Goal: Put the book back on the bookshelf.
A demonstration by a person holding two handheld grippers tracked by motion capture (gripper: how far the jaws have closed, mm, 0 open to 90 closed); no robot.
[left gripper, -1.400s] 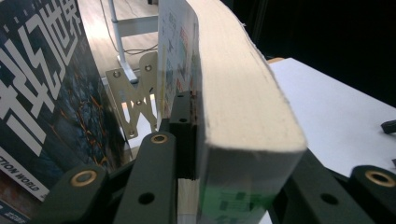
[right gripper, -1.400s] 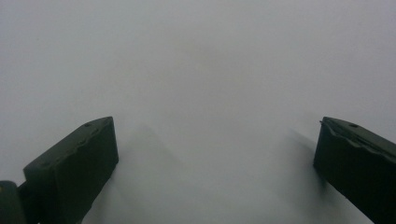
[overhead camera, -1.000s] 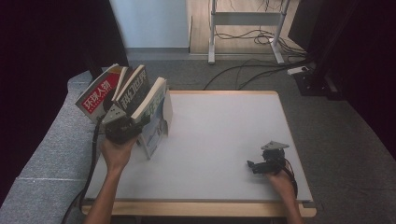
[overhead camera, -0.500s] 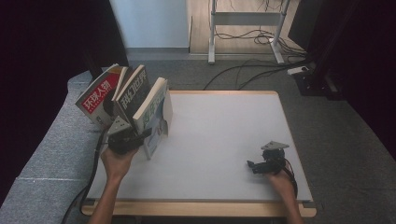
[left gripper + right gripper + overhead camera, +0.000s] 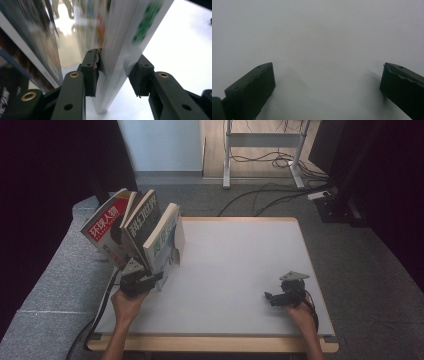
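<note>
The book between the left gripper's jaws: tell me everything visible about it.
The book is a thick paperback with a pale cover carrying green print and white page edges. It stands on the white table near its left edge, leaning left toward two other leaning books. In the left gripper view, the left gripper straddles its lower corner: one pad presses the cover, the other sits at or close to the opposite face. The cover art is blurred.
</note>
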